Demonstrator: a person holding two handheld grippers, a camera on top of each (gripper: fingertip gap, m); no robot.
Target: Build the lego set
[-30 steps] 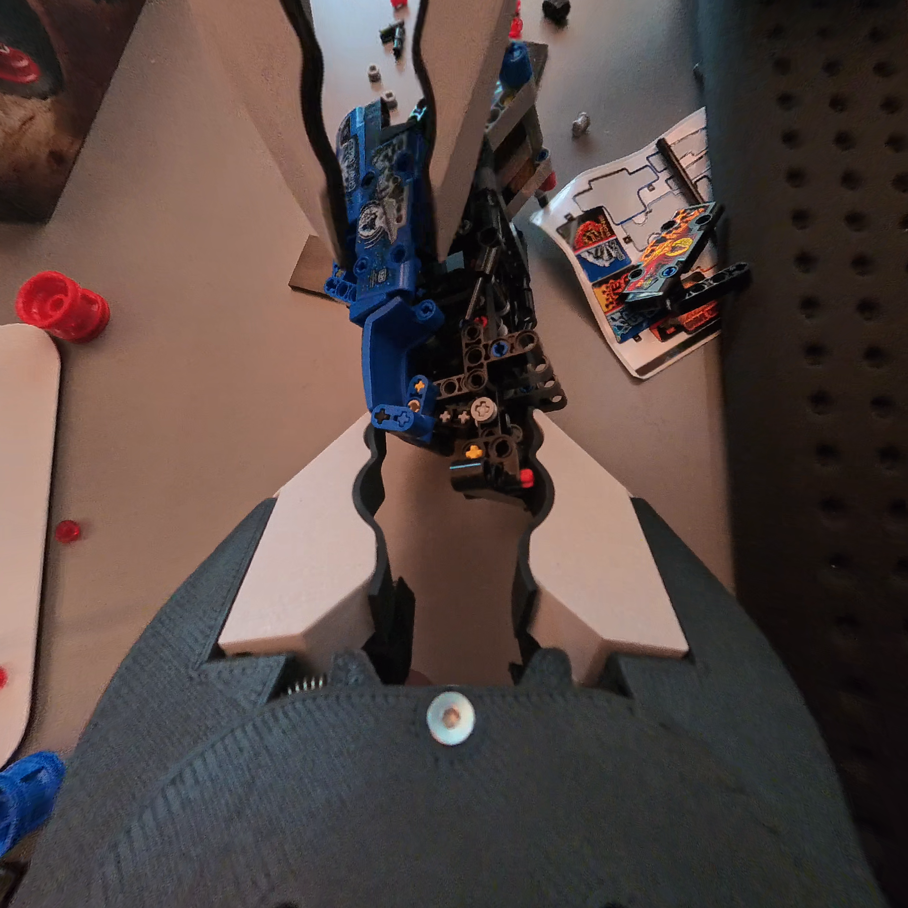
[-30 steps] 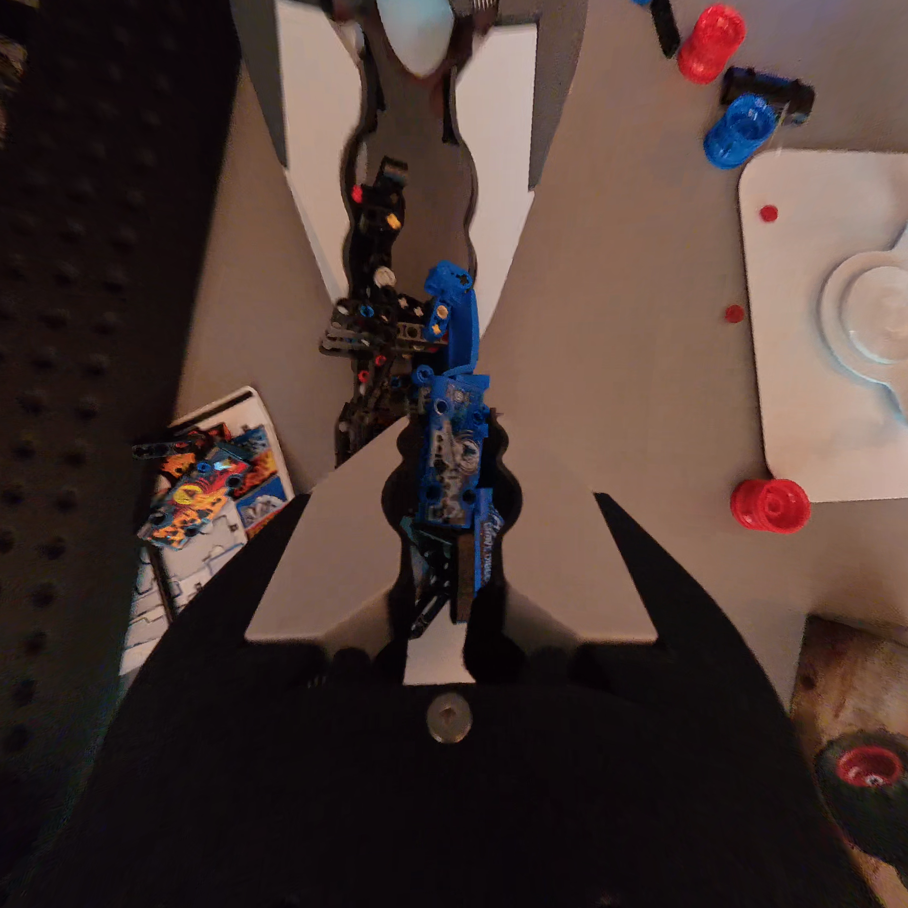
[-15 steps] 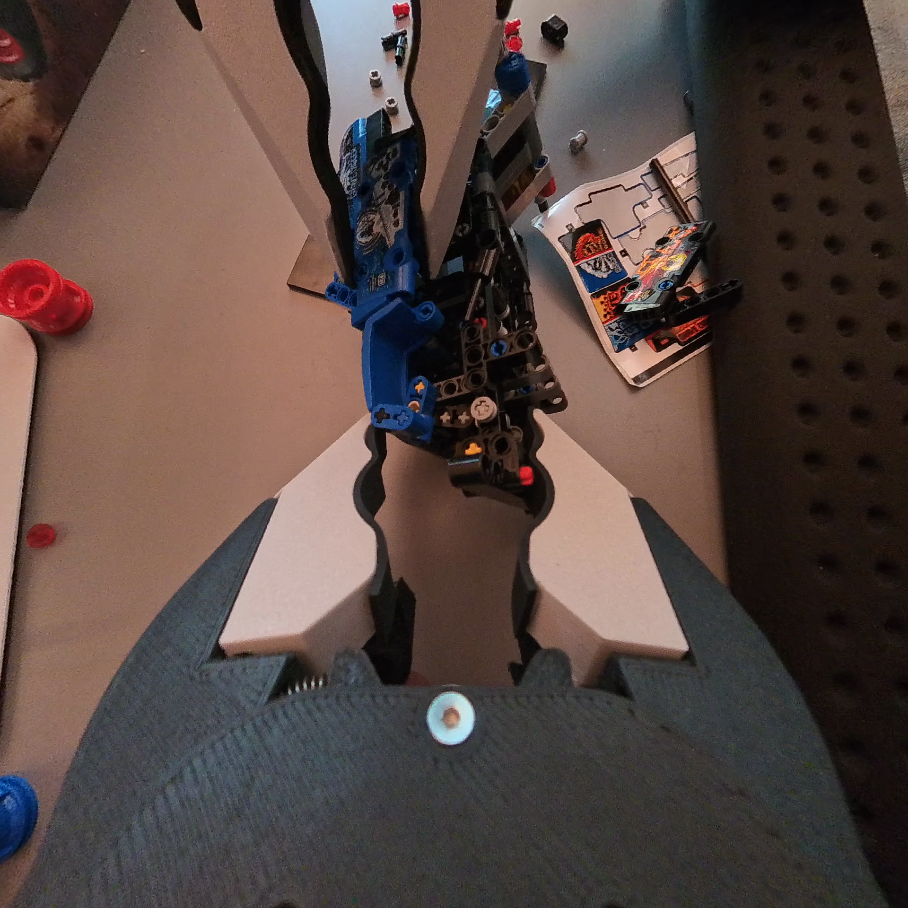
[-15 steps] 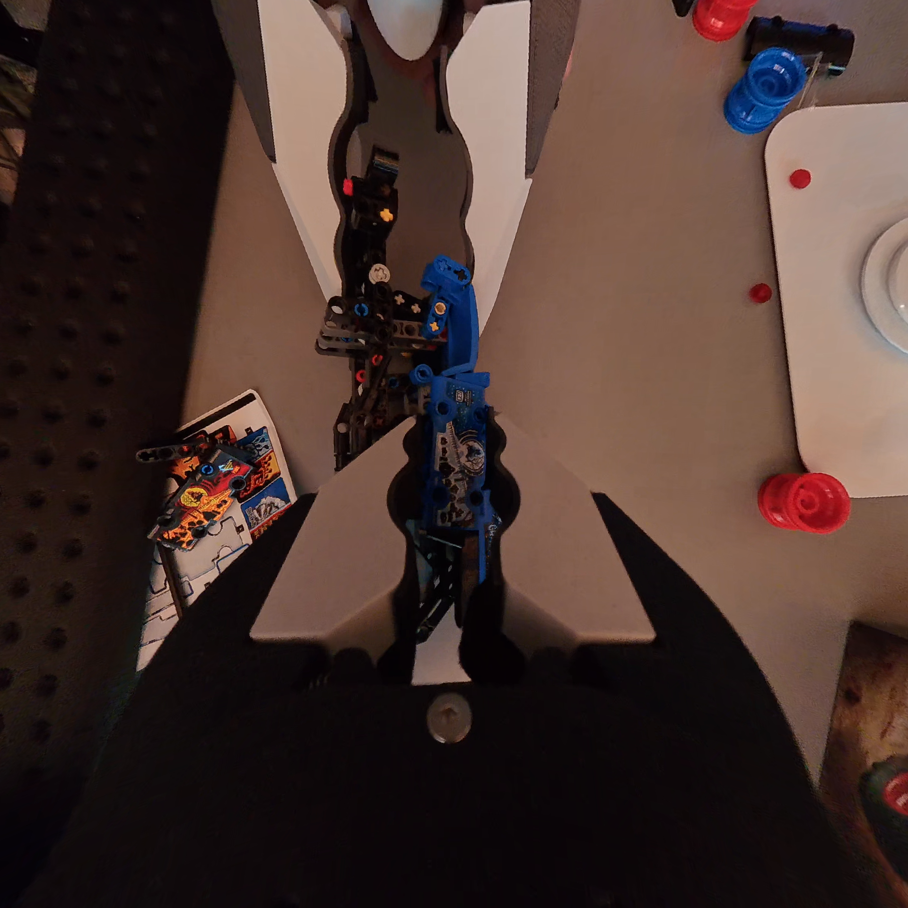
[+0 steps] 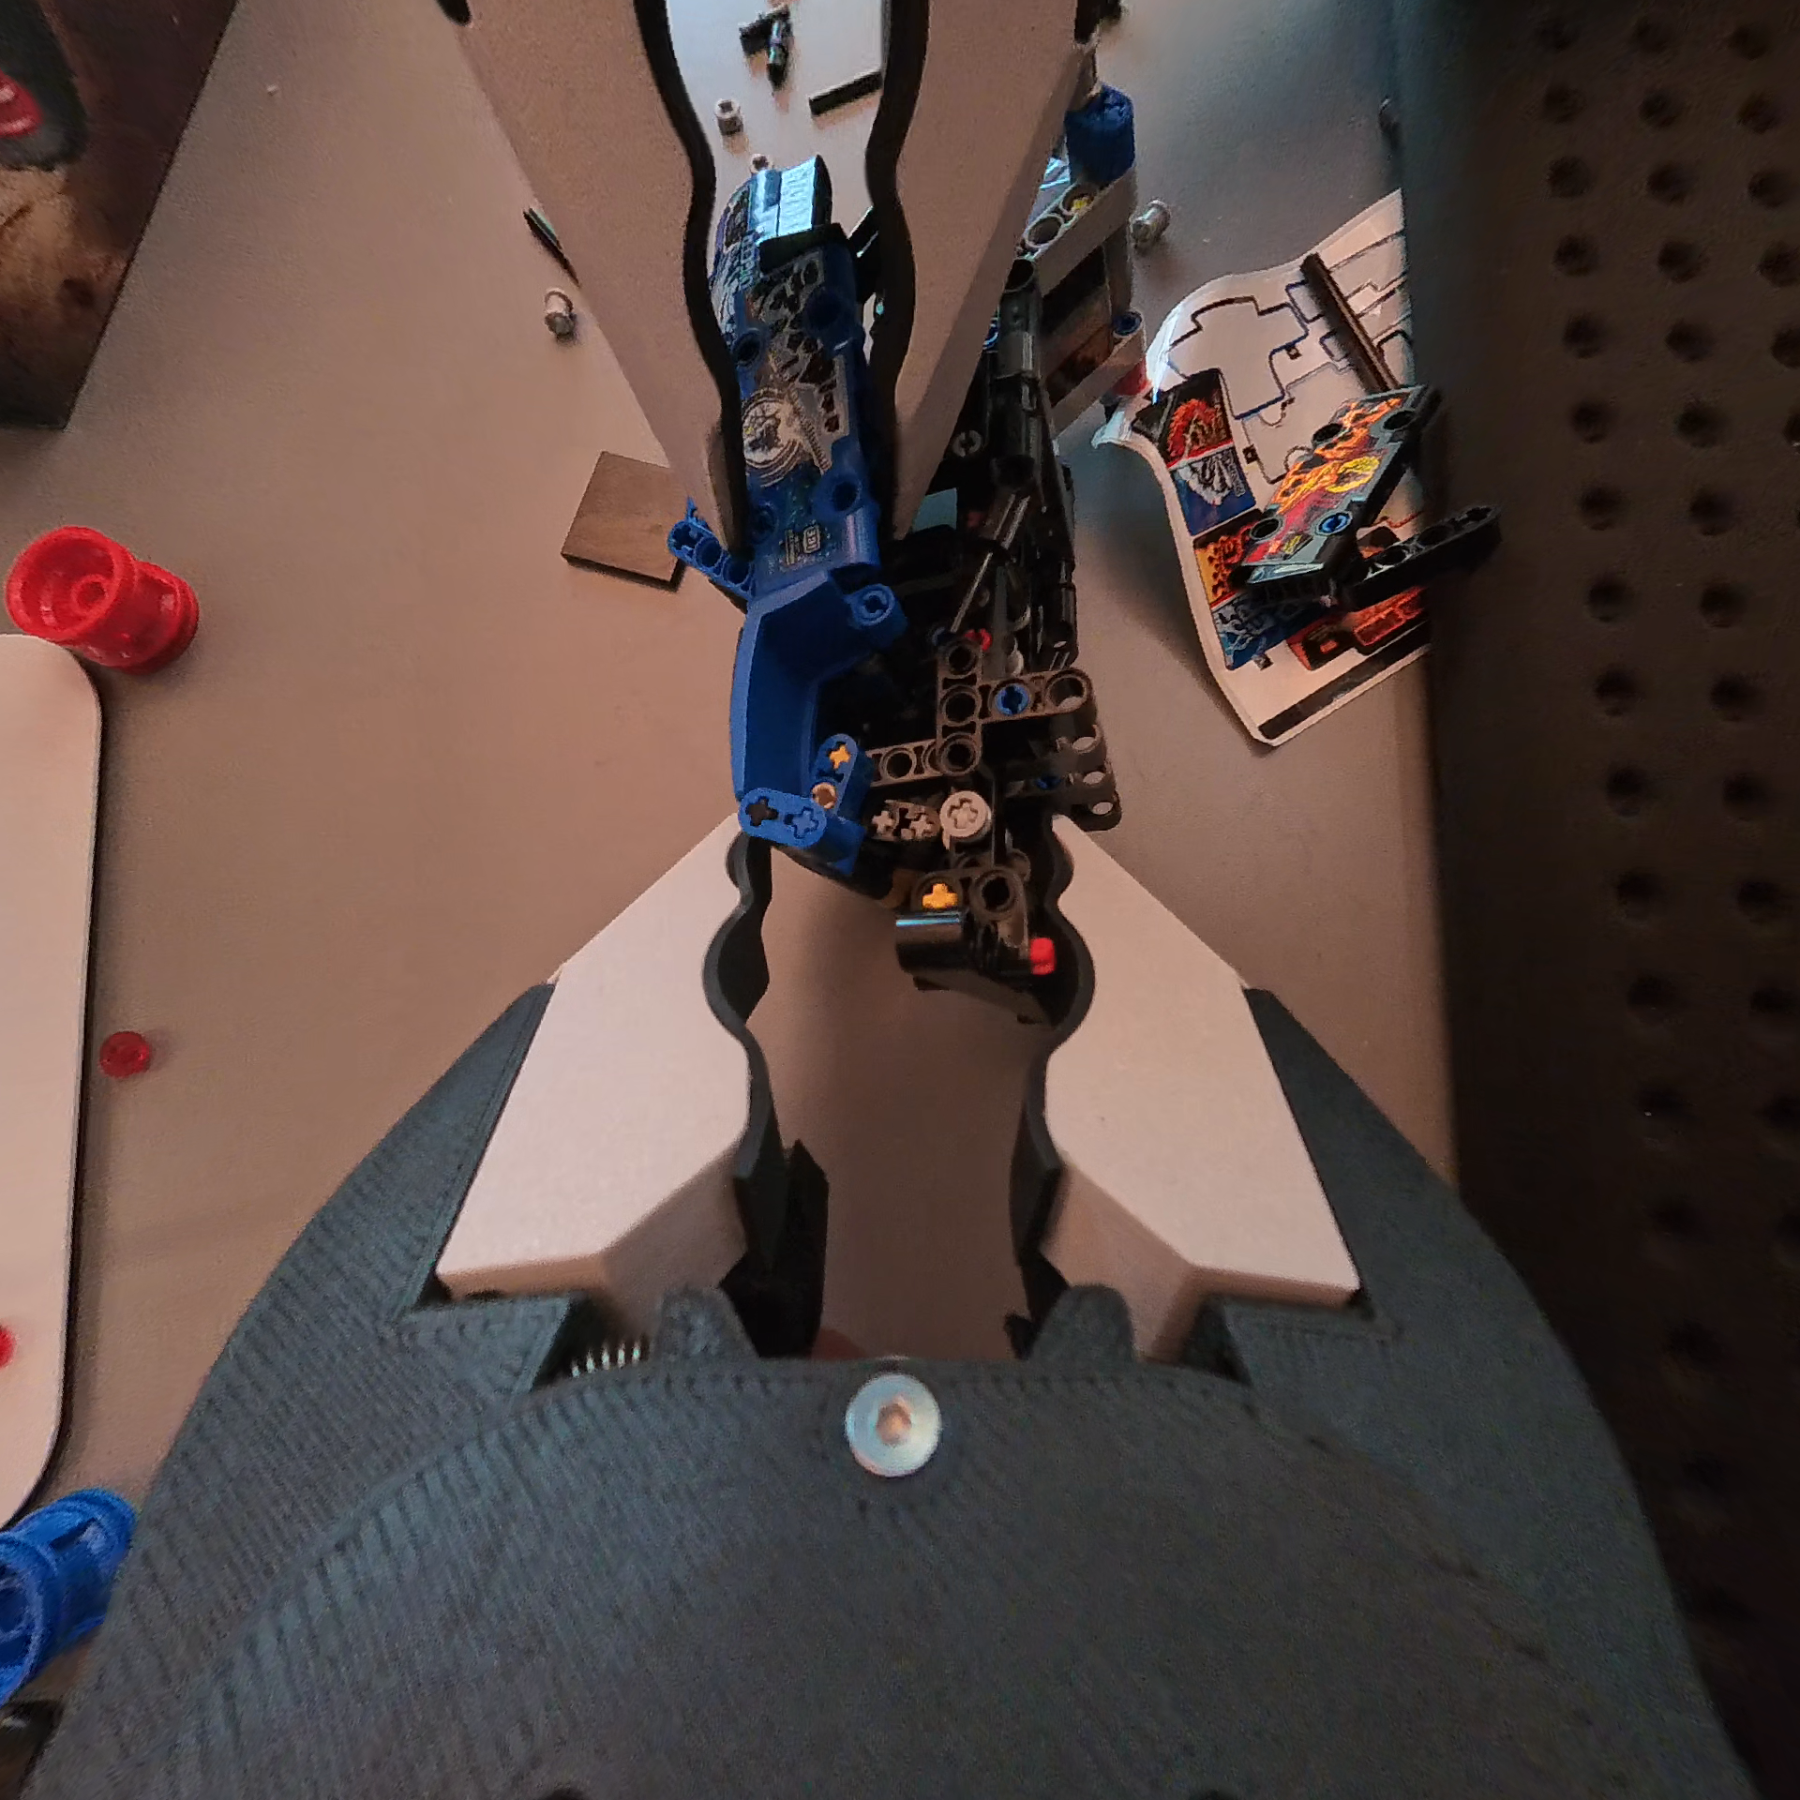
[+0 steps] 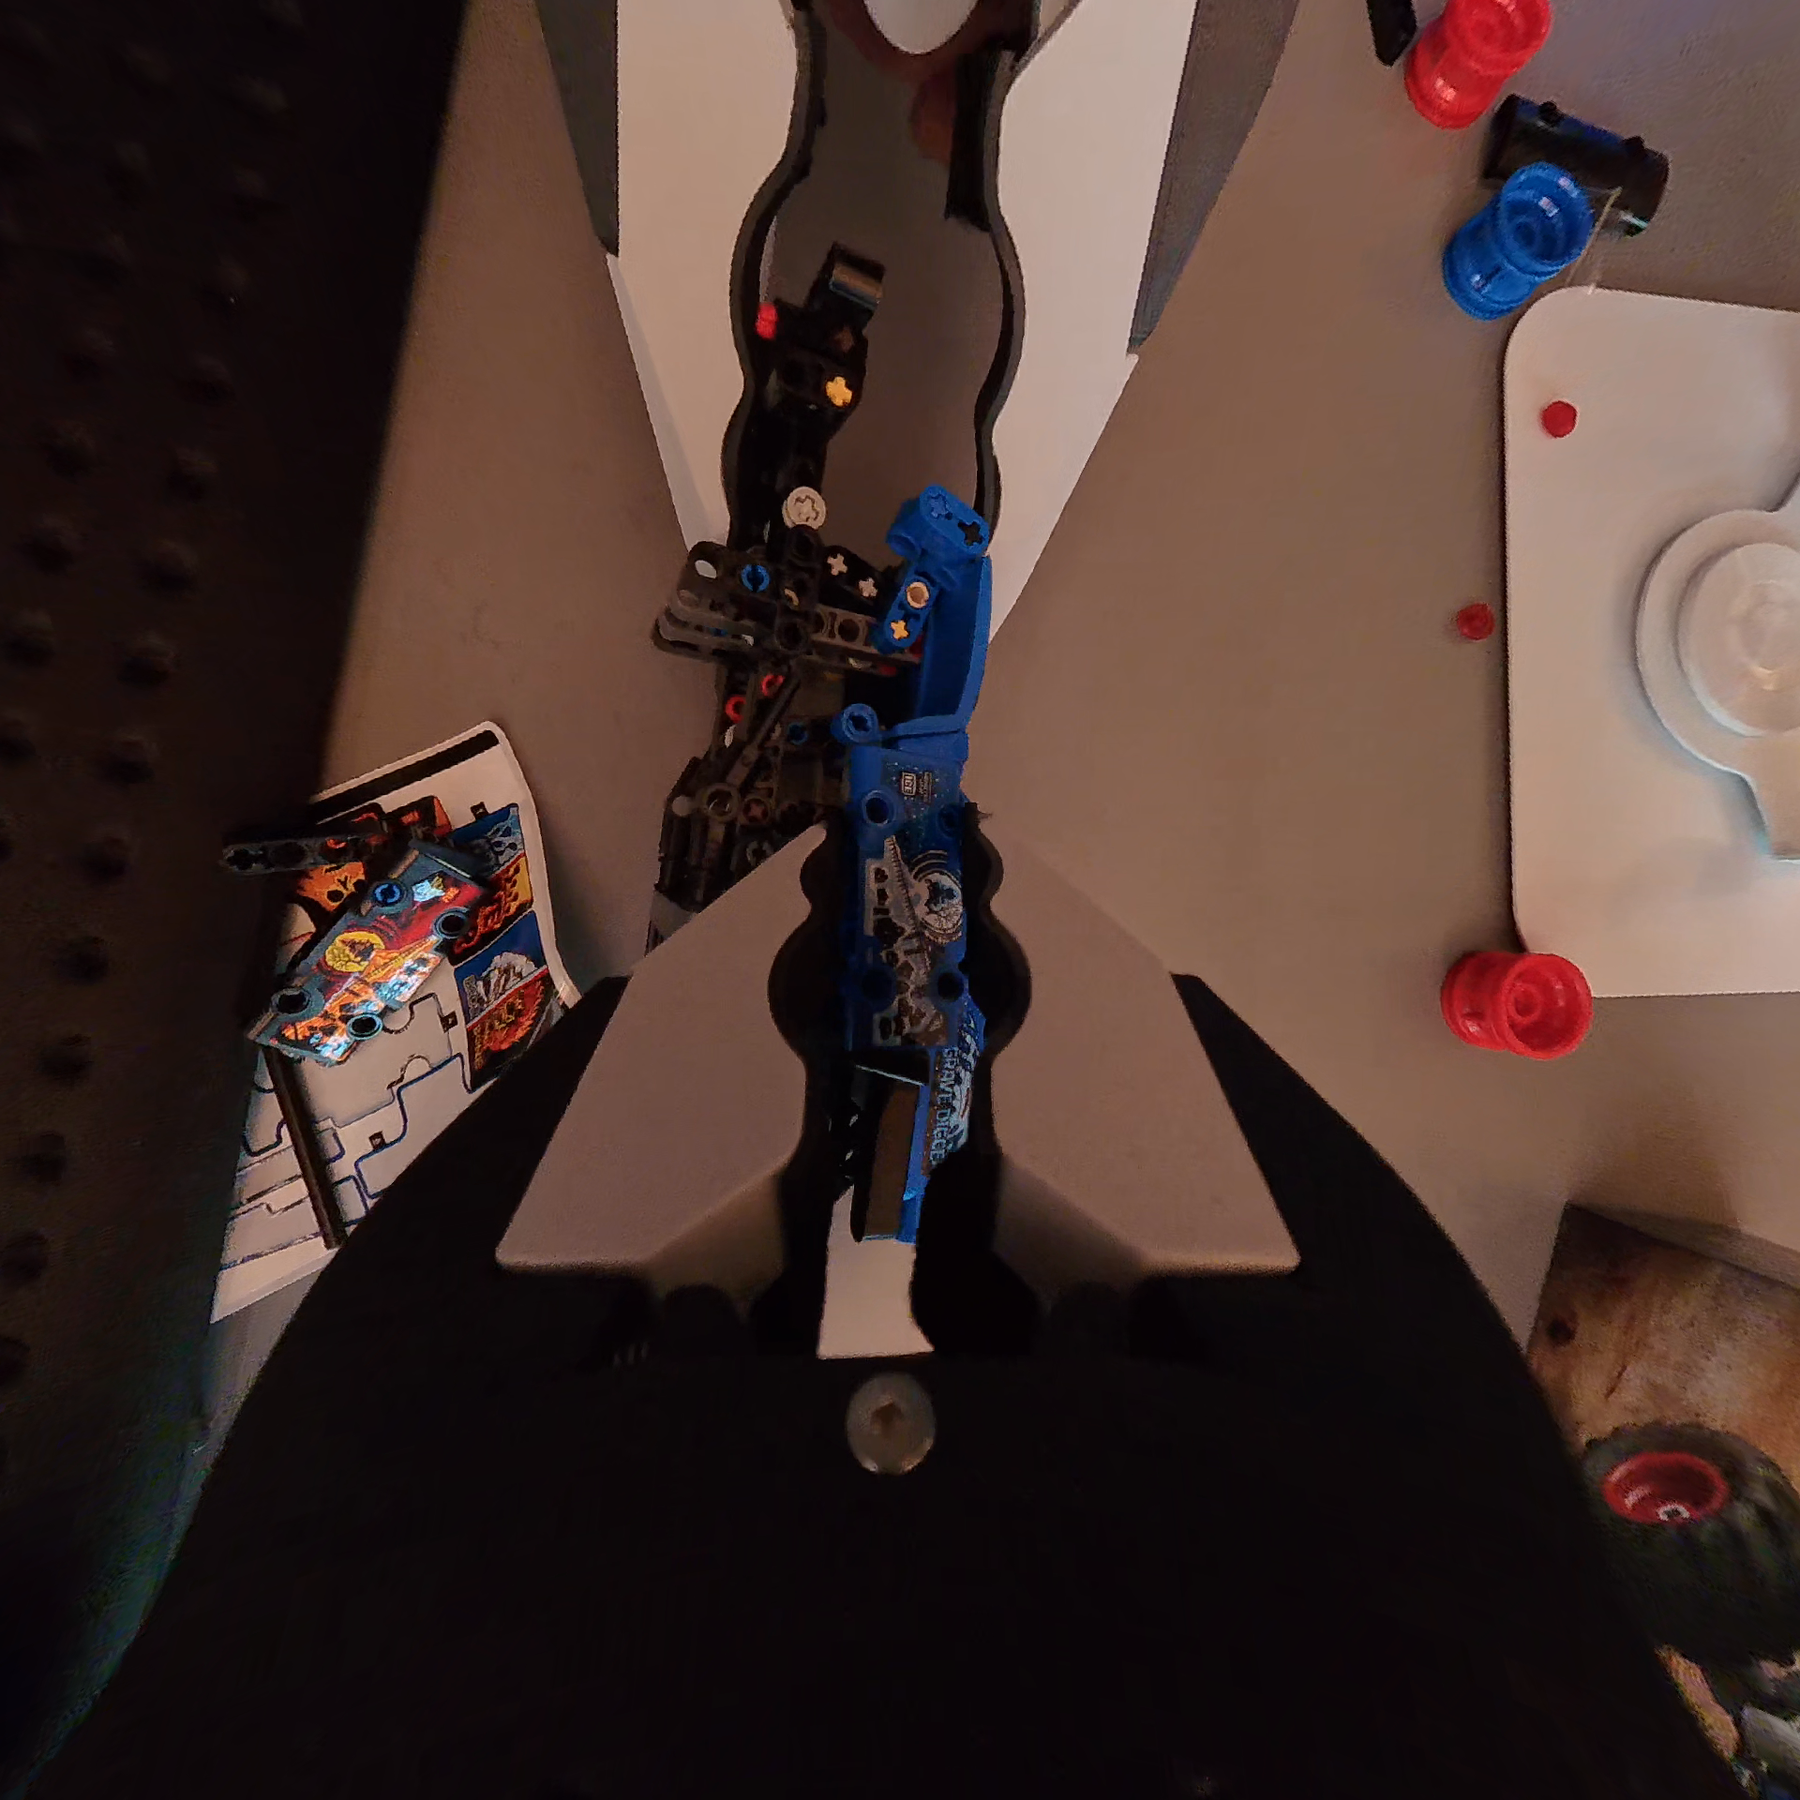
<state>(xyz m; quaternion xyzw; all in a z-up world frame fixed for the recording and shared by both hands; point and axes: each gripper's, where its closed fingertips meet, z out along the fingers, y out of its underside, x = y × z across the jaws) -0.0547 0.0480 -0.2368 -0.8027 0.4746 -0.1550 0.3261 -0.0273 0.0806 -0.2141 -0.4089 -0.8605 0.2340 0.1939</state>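
Lego model (image 5: 935, 701) spans both tongs: right gripper (image 6: 901, 857) clamps its blue panel (image 6: 911, 906); left gripper (image 5: 901, 857), part-open, pinches its black end.

Left tongs (image 5: 901, 877) grip the black-and-blue lego model (image 5: 935, 740).

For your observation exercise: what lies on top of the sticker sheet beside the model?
On the sticker sheet lies a flame-patterned dark panel joined to a black holed beam. They cover part of the printed stickers; whatever lies beneath them cannot be seen.
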